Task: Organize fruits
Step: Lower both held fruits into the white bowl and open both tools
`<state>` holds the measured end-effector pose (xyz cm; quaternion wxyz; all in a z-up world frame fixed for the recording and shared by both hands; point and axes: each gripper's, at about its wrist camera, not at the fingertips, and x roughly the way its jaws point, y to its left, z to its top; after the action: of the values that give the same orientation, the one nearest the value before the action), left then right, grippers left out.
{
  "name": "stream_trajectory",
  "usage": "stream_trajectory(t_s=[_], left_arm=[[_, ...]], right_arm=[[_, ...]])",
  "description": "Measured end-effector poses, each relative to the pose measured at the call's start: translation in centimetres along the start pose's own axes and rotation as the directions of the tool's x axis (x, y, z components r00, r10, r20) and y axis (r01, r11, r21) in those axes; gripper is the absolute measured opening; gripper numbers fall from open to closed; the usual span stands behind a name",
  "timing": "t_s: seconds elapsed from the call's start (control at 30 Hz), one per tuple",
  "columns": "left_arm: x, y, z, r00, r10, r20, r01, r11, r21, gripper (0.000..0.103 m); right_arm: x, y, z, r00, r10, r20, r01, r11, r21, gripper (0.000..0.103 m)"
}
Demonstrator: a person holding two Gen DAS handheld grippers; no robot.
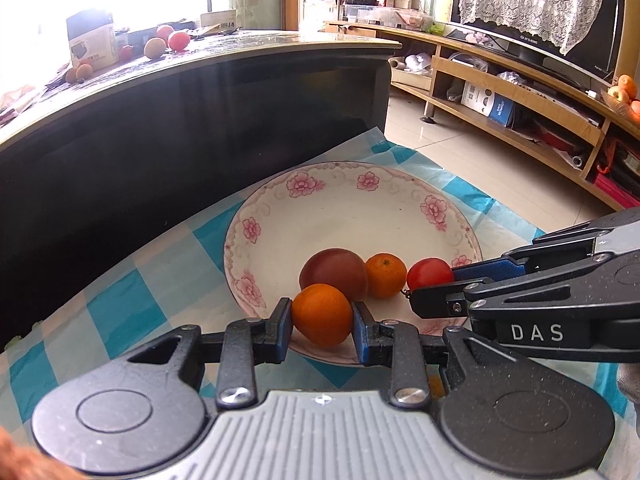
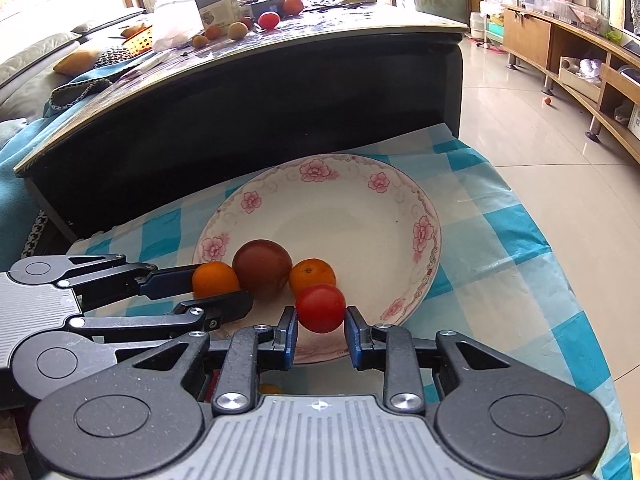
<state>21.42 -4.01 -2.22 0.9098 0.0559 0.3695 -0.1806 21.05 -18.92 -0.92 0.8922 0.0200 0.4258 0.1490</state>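
A white plate with pink flowers (image 1: pixel 348 216) (image 2: pixel 360 216) lies on a blue checked cloth. In it sit a dark red round fruit (image 1: pixel 334 271) (image 2: pixel 262 266) and a small orange (image 1: pixel 386 275) (image 2: pixel 313 273). My left gripper (image 1: pixel 322 322) (image 2: pixel 218 290) is shut on another orange (image 1: pixel 322 314) (image 2: pixel 215 279) over the plate's near rim. My right gripper (image 2: pixel 321 330) (image 1: pixel 434 286) is shut on a red tomato (image 2: pixel 321 307) (image 1: pixel 429 274) over the plate's near right rim.
A dark coffee table (image 1: pixel 200 92) (image 2: pixel 248 80) stands close behind the plate, with more fruits (image 1: pixel 166 42) (image 2: pixel 268 20) and boxes on top. A wooden TV stand (image 1: pixel 520 92) runs along the right, tiled floor between.
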Motion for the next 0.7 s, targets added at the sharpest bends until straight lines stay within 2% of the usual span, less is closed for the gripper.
stream_trajectory(t_s=[0.27,0.7], left_arm=[[1.12,0.45,0.31,1.000,0.001,-0.004,-0.001,1.000,-0.017,0.039],[0.84,0.71,0.47,1.000,0.009,0.003,-0.009,1.000,-0.027,0.041]], right_arm=[[0.57,-0.21,0.32,1.000,-0.006,0.017,0.006,1.000,0.002,0.024],[0.44,-0.41,0.68,0.999,-0.010,0.040,0.010,1.000,0.008,0.029]])
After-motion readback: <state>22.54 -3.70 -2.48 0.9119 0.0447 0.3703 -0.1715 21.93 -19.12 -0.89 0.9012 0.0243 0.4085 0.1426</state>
